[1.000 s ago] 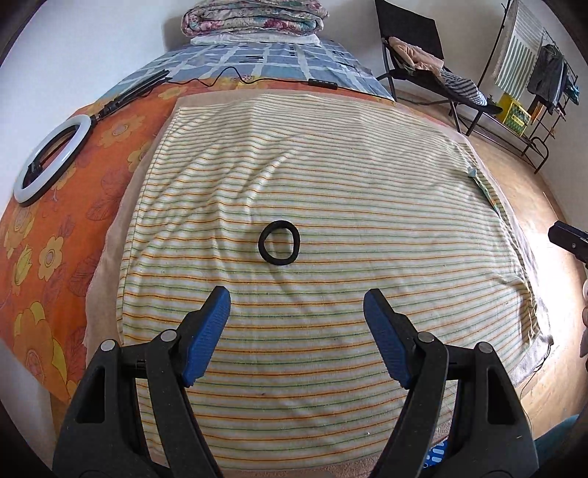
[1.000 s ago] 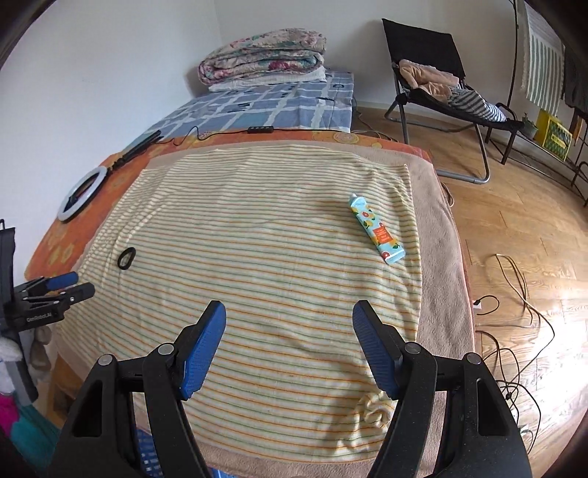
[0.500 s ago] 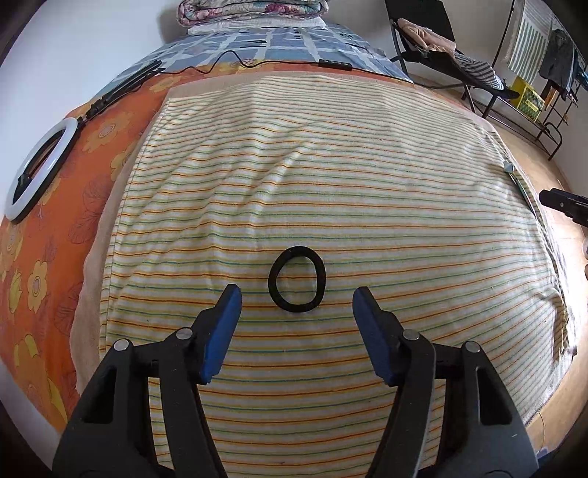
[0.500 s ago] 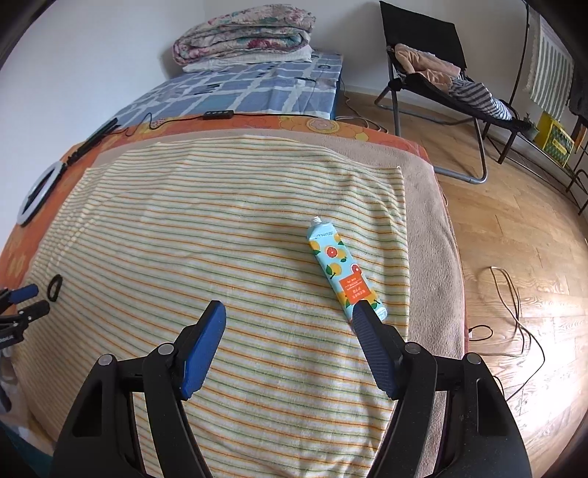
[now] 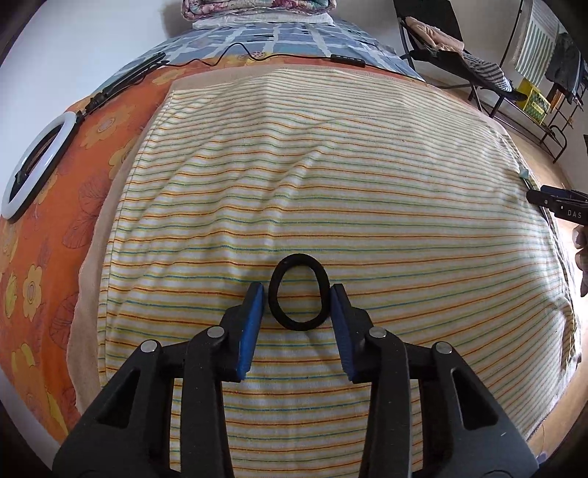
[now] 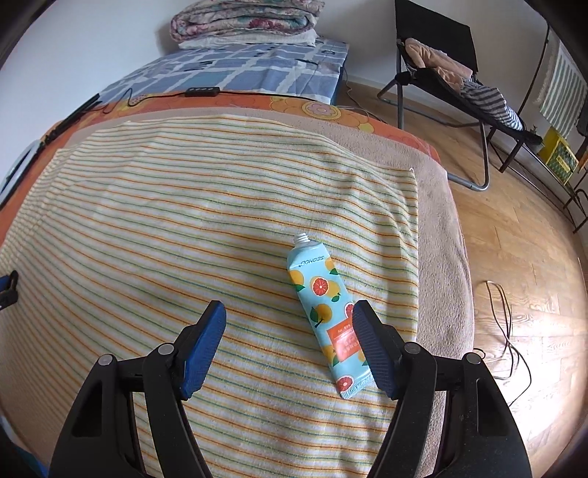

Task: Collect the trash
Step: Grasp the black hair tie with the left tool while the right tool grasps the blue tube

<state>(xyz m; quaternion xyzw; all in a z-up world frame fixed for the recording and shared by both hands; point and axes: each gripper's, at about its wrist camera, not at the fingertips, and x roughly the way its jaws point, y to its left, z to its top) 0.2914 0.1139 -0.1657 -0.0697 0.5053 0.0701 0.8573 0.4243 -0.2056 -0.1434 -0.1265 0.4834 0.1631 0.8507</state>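
My left tongs (image 5: 297,294) have just been closing around the black hair tie (image 5: 298,291) low centre on the striped bed cover (image 5: 330,176), not yet pinching. Next: squeeze, lift. My right tongs (image 6: 288,332) are spread beside the tube (image 6: 323,312).

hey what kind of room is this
Most likely a bedroom in a home: a bed under a striped blanket, folded quilts stacked at its far end, and a folding chair draped with clothes.
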